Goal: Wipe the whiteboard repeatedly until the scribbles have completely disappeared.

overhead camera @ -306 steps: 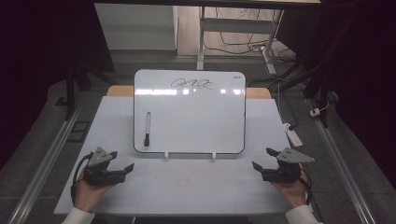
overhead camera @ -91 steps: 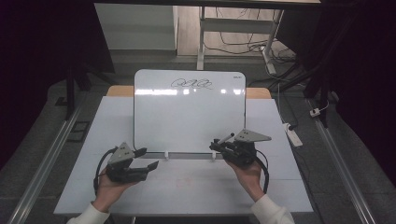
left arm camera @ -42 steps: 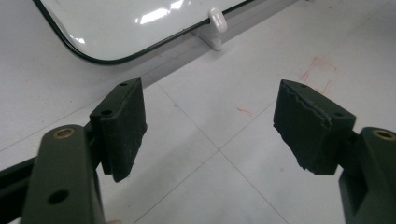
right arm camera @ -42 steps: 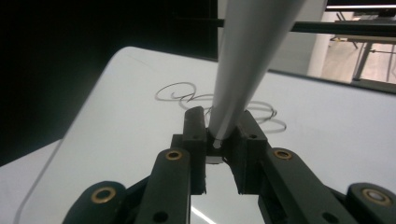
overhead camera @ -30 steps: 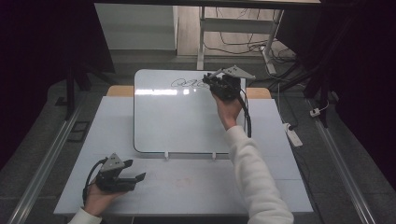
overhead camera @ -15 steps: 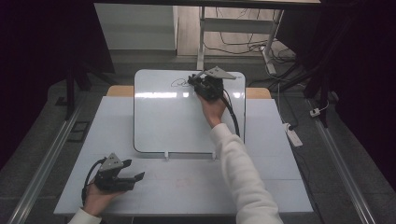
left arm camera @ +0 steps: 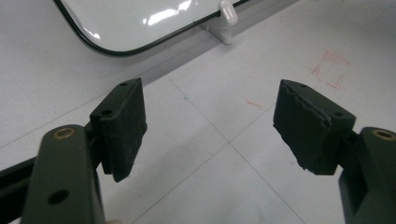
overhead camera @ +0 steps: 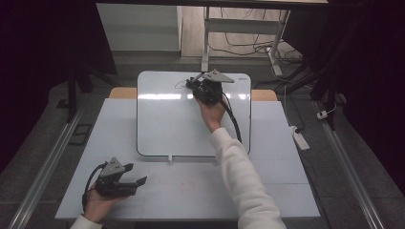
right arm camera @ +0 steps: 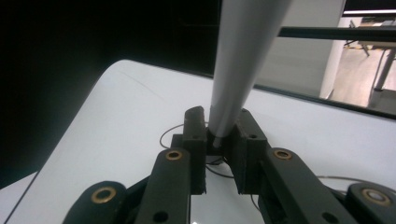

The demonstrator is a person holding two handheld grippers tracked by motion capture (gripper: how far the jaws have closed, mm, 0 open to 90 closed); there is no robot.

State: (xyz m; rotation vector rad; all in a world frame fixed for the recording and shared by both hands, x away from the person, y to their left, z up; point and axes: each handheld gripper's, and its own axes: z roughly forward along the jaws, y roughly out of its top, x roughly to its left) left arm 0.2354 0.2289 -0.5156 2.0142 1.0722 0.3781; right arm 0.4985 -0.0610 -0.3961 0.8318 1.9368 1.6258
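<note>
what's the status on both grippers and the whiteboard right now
Right gripper shut on marker, over scribble at whiteboard's far edge. Left gripper open, idle above table. Nothing in the way.

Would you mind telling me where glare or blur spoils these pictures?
High view: a glare band crosses the whiteboard, surroundings dark. Left gripper view: bright reflections on the whiteboard's corner, pads sharp. Right gripper view: the pen in the right hand-held gripper is blurred.

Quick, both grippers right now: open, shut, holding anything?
Left gripper: open, holding nothing, above the table.
Right gripper: shut on a white marker, over the writing on the whiteboard.
</note>
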